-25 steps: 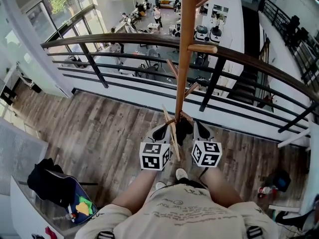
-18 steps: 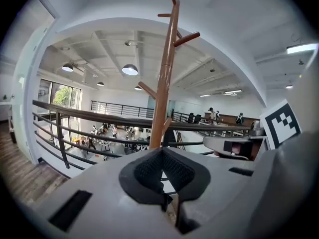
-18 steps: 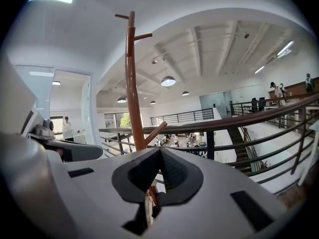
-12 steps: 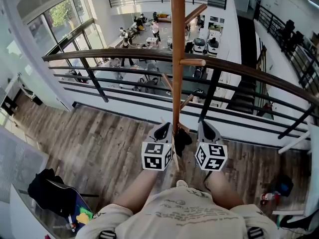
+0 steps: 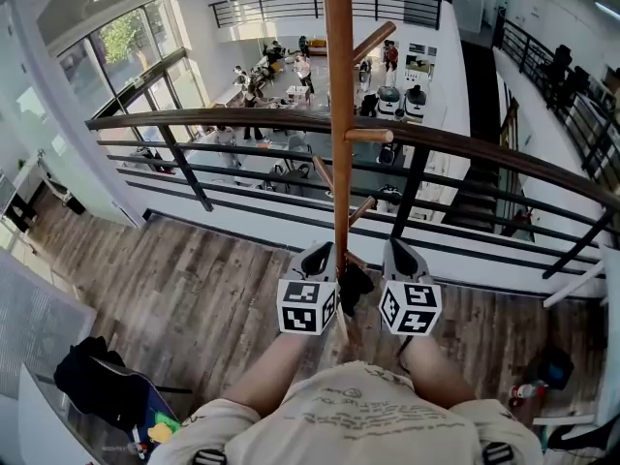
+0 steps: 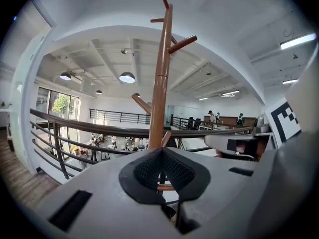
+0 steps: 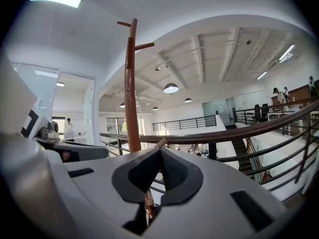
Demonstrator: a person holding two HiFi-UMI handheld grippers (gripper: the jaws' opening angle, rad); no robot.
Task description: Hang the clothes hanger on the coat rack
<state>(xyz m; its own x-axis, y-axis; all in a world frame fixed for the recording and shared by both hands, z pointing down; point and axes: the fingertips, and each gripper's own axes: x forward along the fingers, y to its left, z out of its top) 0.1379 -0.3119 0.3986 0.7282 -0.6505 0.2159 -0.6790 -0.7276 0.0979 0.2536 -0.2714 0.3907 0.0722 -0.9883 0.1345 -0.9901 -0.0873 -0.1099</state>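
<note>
Wooden clothes hanger (image 6: 167,187) hung low beside the coat rack (image 5: 338,114) pole, with my left claw (image 5: 317,257) and right claw (image 5: 400,253) both clamped on it. Carry step, I judged; next, raise it onto a peg (image 5: 369,135).

Coat rack (image 5: 338,114): one
Clothes hanger (image 6: 167,187): one
Grippers: two, namely left gripper (image 5: 317,252) and right gripper (image 5: 402,252)
Railing (image 5: 194,121): one

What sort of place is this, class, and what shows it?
Probably an upper gallery in an open-plan office: a curved railing overlooks desks and people on the level below, with a wooden coat rack by it.
</note>
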